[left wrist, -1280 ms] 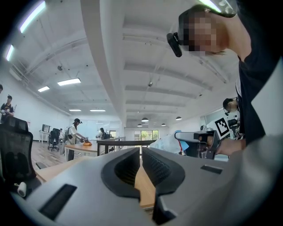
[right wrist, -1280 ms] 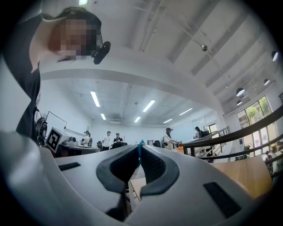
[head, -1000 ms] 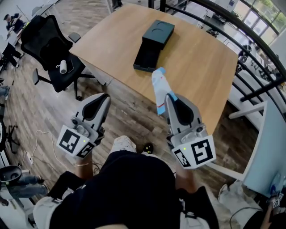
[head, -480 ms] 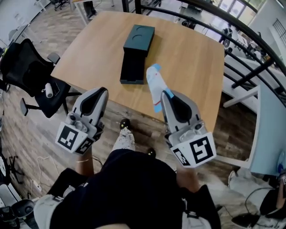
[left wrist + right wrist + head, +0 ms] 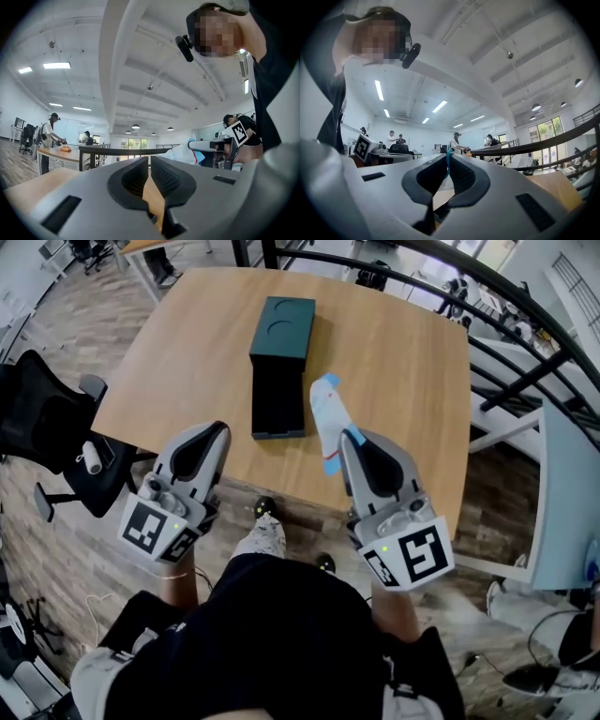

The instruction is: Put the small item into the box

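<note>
Head view puts both of our grippers over the near edge of the wooden table (image 5: 403, 362), held side by side with their marker cubes toward our body and their jaws pointing away toward the far edge. Off the table's left edge we count one black office chair (image 5: 37, 427) with a white roll (image 5: 91, 457) on its seat.

Our left gripper (image 5: 216, 429) hovers at the near edge. In the left gripper view (image 5: 149, 161) its jaws stand almost together with only a thin slit, and nothing is between them.

Next we count one dark teal box (image 5: 278, 401). It lies lengthwise between the near edge and the far edge, and its one lid (image 5: 284, 326) overlaps its far end.

Just right of the box's near end is the single small item, a white packet (image 5: 328, 423) with blue ends. It is in the air over the table, tilted up and away from us.

Our right gripper (image 5: 354, 439) pinches its near end. In the right gripper view (image 5: 446, 159) the jaws are closed on the packet's teal edge (image 5: 447, 165).
</note>
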Motion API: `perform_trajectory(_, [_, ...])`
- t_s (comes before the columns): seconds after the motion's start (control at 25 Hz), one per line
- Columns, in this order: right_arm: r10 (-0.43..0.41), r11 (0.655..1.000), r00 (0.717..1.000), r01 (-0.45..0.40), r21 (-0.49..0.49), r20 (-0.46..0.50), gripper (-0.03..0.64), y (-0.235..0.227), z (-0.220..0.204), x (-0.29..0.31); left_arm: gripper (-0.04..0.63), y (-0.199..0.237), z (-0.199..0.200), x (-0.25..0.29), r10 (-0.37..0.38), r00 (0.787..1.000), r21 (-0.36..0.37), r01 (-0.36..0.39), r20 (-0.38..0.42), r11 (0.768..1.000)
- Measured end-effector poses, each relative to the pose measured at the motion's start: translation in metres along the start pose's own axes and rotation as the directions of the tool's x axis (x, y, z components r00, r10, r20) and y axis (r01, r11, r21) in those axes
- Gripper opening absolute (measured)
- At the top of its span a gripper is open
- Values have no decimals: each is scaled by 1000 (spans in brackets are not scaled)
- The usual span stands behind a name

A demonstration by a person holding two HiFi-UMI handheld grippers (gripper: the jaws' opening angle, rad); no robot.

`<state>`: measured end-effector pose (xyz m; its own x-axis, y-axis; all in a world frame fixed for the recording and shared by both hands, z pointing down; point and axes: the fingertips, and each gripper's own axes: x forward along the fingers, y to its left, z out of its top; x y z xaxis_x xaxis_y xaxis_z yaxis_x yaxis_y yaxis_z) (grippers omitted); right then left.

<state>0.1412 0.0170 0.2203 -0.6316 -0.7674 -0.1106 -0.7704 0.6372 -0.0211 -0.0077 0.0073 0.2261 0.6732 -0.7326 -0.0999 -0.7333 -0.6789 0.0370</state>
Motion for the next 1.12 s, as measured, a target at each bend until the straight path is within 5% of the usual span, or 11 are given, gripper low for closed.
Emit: perform_trajectory(1.12, [-144,990,989,144,-11,-45,28,-4,-32,111,26,116,-9,39,-172,985,-35,172,-13,985])
